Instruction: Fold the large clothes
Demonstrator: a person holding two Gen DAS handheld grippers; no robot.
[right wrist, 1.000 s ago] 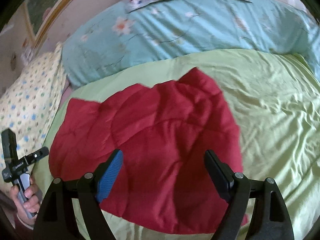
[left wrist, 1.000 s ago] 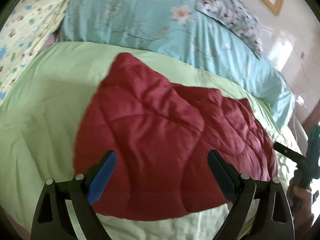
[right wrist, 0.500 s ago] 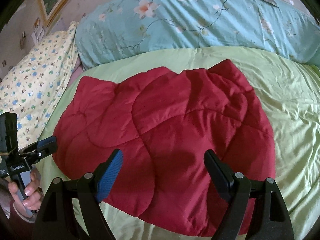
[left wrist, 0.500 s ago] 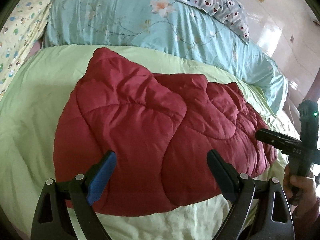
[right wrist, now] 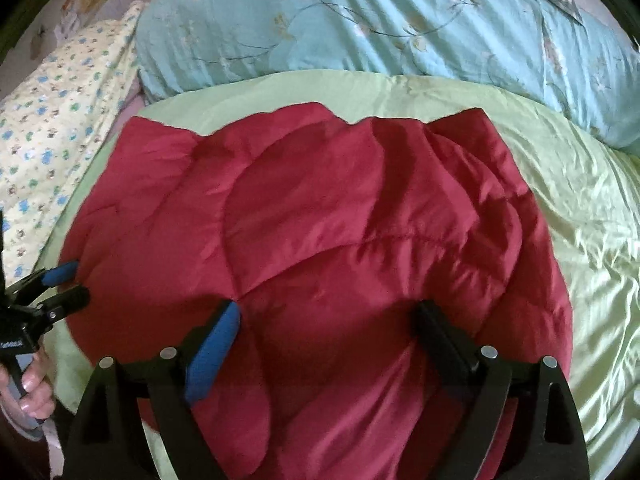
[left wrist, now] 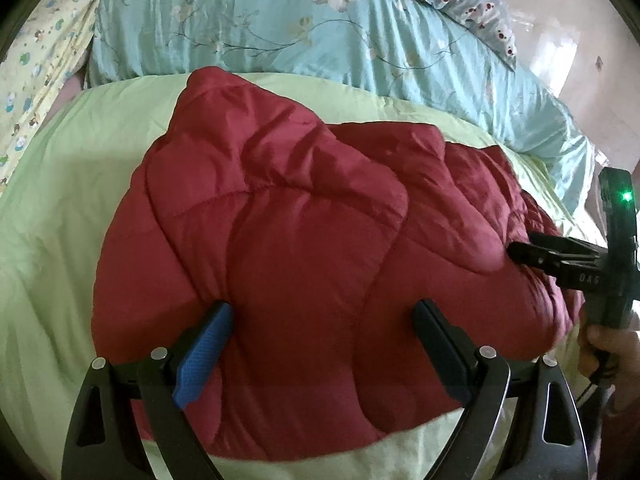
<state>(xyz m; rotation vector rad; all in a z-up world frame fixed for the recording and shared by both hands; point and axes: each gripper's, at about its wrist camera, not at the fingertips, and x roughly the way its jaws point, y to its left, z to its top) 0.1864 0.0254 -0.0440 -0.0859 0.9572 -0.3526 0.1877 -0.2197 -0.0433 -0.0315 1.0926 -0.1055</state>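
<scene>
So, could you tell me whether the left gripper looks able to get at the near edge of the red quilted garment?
Probably yes: the left gripper is open over the red quilted garment, and nothing covers its near edge on the green bedspread.

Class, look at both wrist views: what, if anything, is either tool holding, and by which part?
Nothing is held. The left tool stands wide open and the right tool is opening wider; both are above the red garment, which lies loose on the bed.

Plain crimson quilted jacket on pale-green sheet; floral turquoise duvet.
</scene>
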